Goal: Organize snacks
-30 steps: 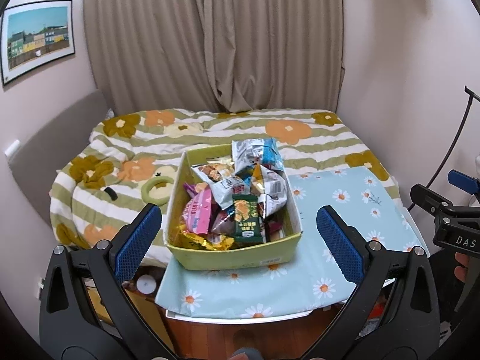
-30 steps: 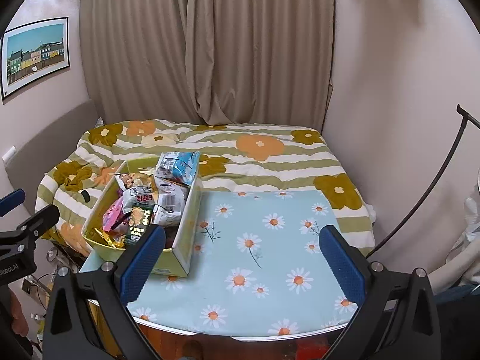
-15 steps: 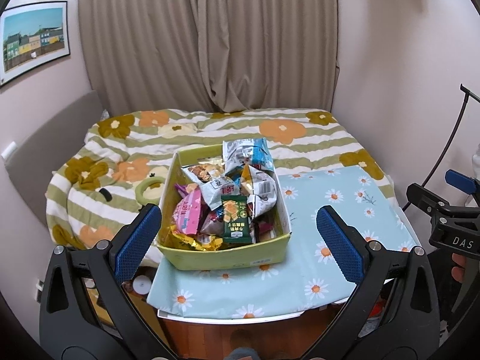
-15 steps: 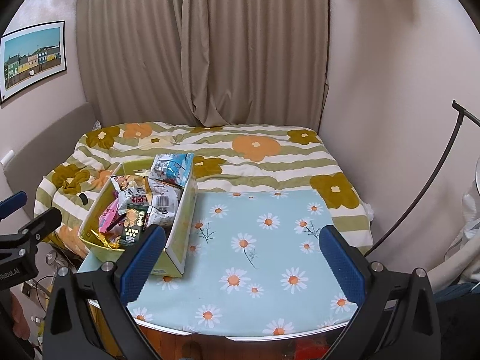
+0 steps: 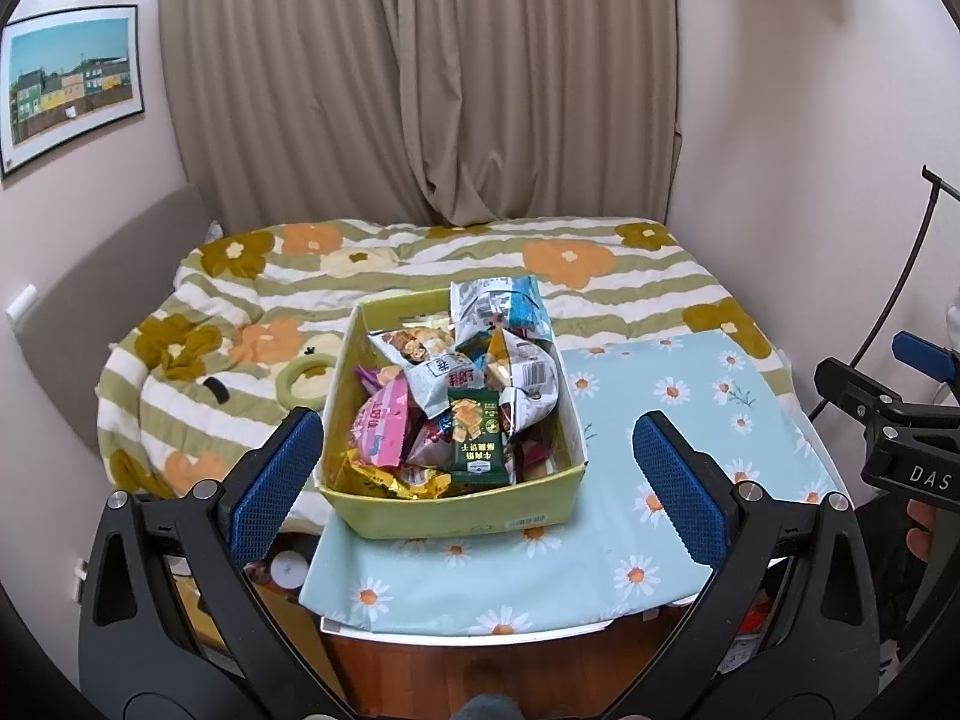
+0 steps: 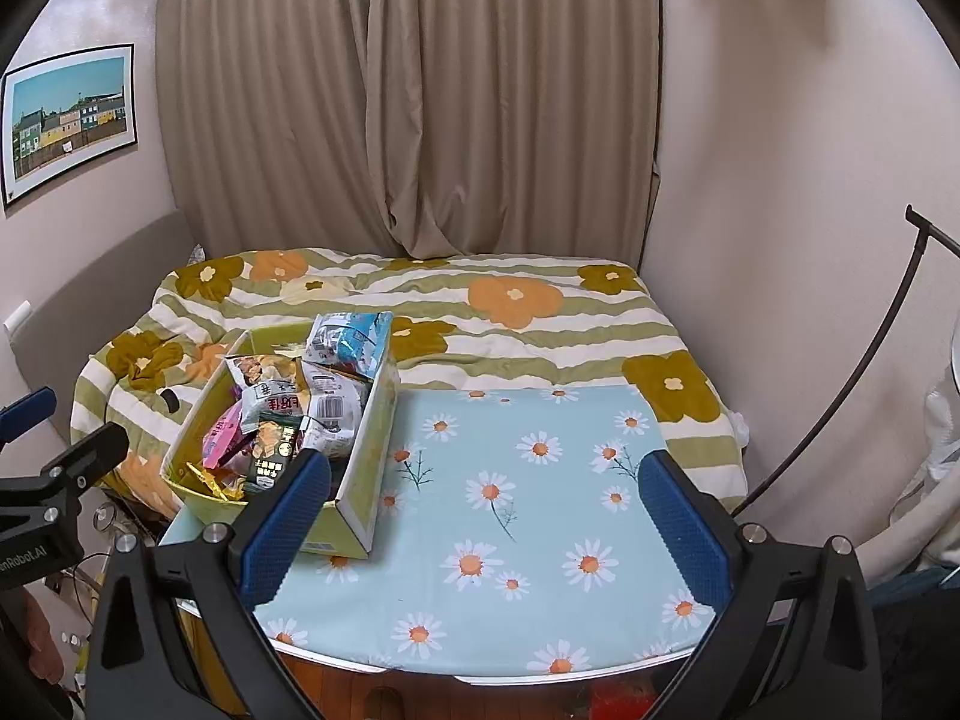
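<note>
I'm looking at the yellow-green cardboard box [image 5: 456,516], sitting on the left part of the bench with the pale blue daisy-print cloth [image 6: 540,516], and it's heaped with snack packets: a dark green packet [image 5: 477,444] standing upright at the front, a pink packet [image 5: 381,426] to its left, gold wrappers [image 5: 384,483] in the front corner, and a silver and blue bag [image 5: 501,306] poking up over the far rim. My left claw [image 5: 474,480] is spread wide, empty, its blue pads either side of the box in view but short of it. My right claw [image 6: 480,516] is spread just as wide, holding nothing, over the bare cloth to the right of the box; its left pad covers the box's near right corner. Behind the bench lies a bed with a green-striped flowered quilt [image 6: 510,312], a pale green ring [image 5: 303,375] resting on it. The packets lower in the pile are buried; I can't read most labels.
</note>
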Tool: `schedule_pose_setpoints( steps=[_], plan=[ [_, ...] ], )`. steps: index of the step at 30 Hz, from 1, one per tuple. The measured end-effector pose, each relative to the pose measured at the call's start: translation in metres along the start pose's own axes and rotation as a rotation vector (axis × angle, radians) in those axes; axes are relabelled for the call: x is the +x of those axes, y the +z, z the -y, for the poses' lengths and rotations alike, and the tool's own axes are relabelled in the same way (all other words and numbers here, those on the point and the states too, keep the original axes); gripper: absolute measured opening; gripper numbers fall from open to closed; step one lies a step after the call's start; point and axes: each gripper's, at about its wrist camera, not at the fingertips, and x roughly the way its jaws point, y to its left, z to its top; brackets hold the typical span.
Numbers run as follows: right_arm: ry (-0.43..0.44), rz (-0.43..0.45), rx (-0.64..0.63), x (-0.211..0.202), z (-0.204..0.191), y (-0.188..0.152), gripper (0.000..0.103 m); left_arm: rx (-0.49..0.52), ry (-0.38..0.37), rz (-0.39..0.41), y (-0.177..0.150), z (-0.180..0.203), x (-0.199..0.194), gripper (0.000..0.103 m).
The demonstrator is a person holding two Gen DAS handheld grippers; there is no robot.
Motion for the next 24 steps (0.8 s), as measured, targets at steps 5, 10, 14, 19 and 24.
schedule_pose_setpoints(
  steps=[5, 10, 14, 19, 24],
  plan=[
    [0.000, 0.001, 0.000, -0.0004, -0.0003, 0.0001, 0.102, -0.001, -0.001, 0.001, -0.0006, -0.0023, -0.0007, 0.103],
    [-0.002, 0.002, 0.002, -0.0009, -0.0012, -0.0002, 0.102, -0.001, -0.001, 0.001, -0.0008, -0.0030, -0.0009, 0.103],
    [-0.001, 0.003, 0.002, -0.0009, -0.0017, -0.0003, 0.102, -0.001, 0.002, 0.005, 0.0004, -0.0032, -0.0022, 0.103],
    [-0.003, 0.007, 0.002, -0.0003, -0.0038, 0.0020, 0.102, -0.011, 0.014, 0.010, 0.0037, -0.0018, -0.0034, 0.103],
    [0.000, 0.008, 0.001, -0.0003, -0.0038, 0.0026, 0.102, -0.028, 0.001, 0.013, 0.0051, -0.0004, -0.0045, 0.103]
  ],
)
